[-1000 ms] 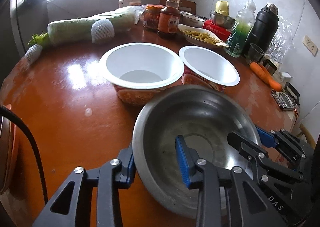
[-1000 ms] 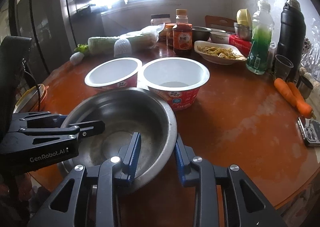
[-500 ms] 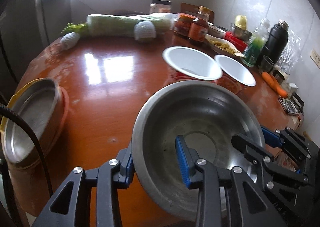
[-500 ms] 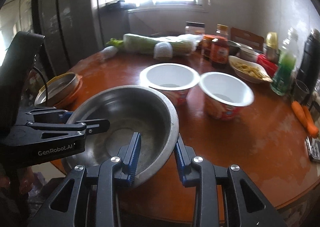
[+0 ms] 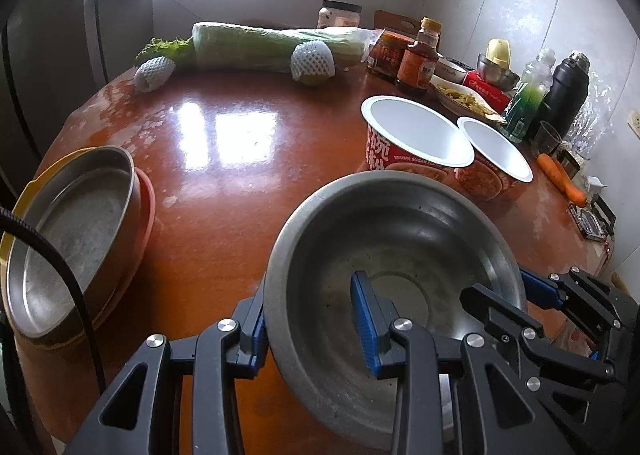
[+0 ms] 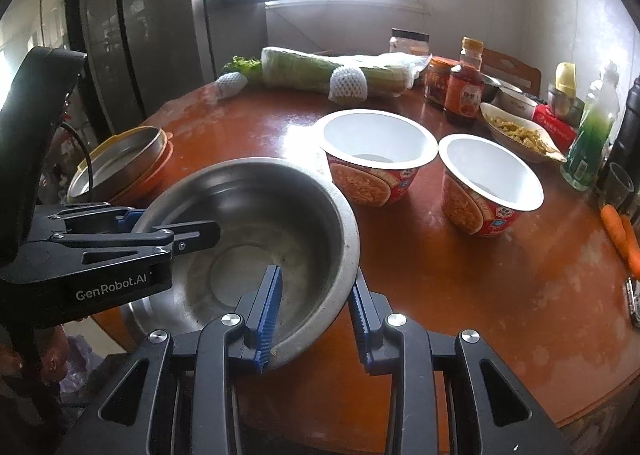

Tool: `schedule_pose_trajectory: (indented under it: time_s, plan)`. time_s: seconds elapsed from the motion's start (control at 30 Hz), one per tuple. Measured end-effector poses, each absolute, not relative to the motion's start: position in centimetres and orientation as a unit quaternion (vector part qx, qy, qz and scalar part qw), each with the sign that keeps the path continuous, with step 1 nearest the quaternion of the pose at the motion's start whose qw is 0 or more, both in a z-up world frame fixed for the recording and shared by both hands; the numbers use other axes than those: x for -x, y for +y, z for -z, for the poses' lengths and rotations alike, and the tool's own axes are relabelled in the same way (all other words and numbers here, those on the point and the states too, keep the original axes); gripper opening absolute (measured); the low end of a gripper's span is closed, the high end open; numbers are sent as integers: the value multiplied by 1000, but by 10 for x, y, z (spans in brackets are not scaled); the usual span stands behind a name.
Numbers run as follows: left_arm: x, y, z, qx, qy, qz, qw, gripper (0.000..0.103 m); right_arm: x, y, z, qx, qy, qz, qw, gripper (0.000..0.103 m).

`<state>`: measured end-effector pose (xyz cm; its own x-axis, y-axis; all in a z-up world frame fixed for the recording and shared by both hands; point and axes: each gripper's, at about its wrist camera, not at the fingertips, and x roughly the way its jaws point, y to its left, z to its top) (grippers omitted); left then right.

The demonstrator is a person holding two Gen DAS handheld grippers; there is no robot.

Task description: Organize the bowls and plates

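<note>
A large steel bowl [image 5: 400,247] [image 6: 256,223] is held above the near edge of the round red-brown table [image 5: 240,159]. My left gripper [image 5: 310,331] is shut on its left rim. My right gripper [image 6: 314,313] is shut on its right rim; it also shows in the left wrist view [image 5: 532,295]. At the table's left edge a steel pan [image 5: 72,231] [image 6: 120,163] sits in a stack on orange and yellow plates. Two empty red paper bowls [image 5: 416,135] [image 6: 488,175] stand side by side mid-table.
A wrapped cabbage [image 5: 272,47], net-wrapped fruit [image 5: 312,59], sauce jars and a bottle [image 5: 420,59] line the far side. A dish of food [image 6: 520,131], a green bottle [image 6: 592,135], a black flask [image 5: 568,95] and carrots [image 6: 620,235] are at right. A fridge [image 6: 132,35] stands left.
Both grippers have carried the steel bowl leftward along the table's near edge. The stacked pan and plates at the left edge have come closer. The paper bowls now lie farther right.
</note>
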<state>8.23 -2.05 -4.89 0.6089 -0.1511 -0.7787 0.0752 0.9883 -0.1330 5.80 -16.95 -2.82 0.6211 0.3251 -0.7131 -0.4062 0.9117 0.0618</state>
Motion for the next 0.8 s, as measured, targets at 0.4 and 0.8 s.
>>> schedule_pose_trajectory:
  time_s: [0.4, 0.8]
  plan:
    - [-89, -31, 54, 26, 436, 65, 897, 37, -69, -179, 35, 36, 392, -195, 898, 35]
    - [-87, -28, 45, 30, 420, 64, 905, 60, -73, -183, 34, 13, 397, -197, 896, 43]
